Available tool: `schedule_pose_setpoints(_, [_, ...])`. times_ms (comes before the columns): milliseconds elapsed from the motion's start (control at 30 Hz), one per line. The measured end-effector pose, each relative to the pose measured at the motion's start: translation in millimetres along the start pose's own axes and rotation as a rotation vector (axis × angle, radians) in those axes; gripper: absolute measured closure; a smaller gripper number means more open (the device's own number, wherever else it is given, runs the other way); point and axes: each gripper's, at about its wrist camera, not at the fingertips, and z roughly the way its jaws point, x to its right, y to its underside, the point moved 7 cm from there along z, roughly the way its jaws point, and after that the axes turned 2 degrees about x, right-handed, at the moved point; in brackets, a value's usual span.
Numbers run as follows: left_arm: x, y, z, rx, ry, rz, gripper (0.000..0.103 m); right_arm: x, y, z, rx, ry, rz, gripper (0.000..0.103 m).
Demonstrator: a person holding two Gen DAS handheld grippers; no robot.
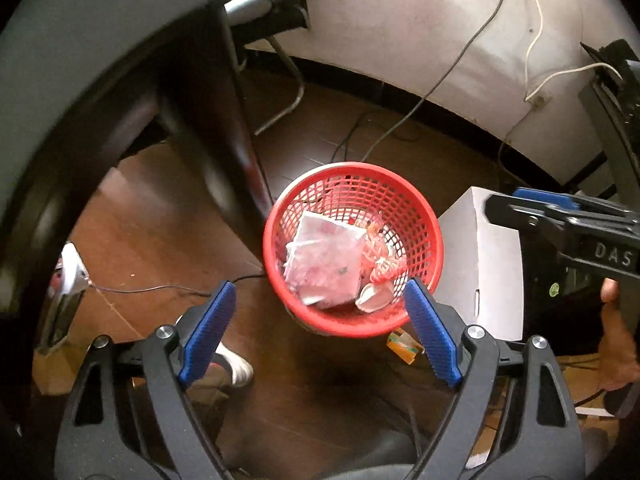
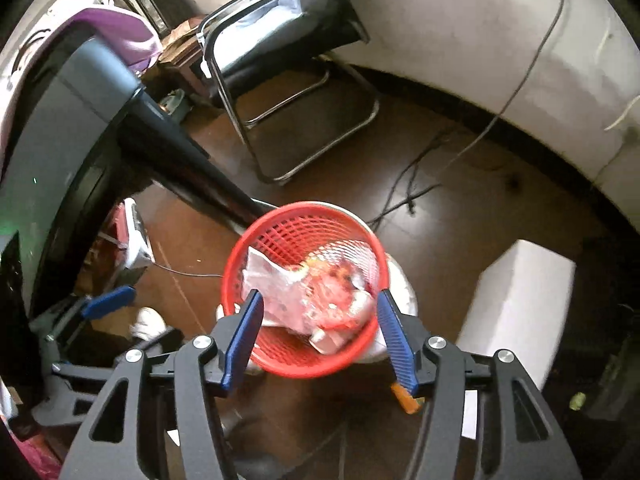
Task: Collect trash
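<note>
A red mesh basket [image 1: 434,240] stands on the brown floor and holds trash: a clear pinkish plastic bag [image 1: 328,264], a red net wrapper [image 1: 380,258] and a white shell-like scrap [image 1: 374,298]. My left gripper [image 1: 320,284] hangs over the basket's near side, open, with nothing between its blue pads. In the right wrist view the same basket [image 2: 312,368] with its trash [image 2: 320,300] lies below my right gripper [image 2: 320,294], which is also open and empty. A small orange packet [image 1: 404,346] lies on the floor beside the basket.
A white box [image 1: 480,264] stands right of the basket. A dark table leg [image 1: 224,140] rises to its left. A metal-framed chair [image 2: 280,60] is at the back, cables [image 2: 412,188] run across the floor, and a white shoe [image 1: 238,366] is near.
</note>
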Motion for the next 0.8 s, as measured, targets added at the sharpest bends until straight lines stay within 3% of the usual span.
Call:
schedule_pose_setpoints(167, [4,10,-40,0.068,-0.088,0.043,0.012,-7,32,-34,-0.003,0.037,-0.021,0.034])
schedule_pose_setpoints(500, [8,19,-100,0.161,-0.097,0.003,0.007,-43,65,-94,0.049,0.070,-0.164,0.024])
schedule_pose_setpoints(800, [14,22,-105,0.170,-0.100,0.010,0.007,-43,70,-98,0.046,0.045,-0.154,0.022])
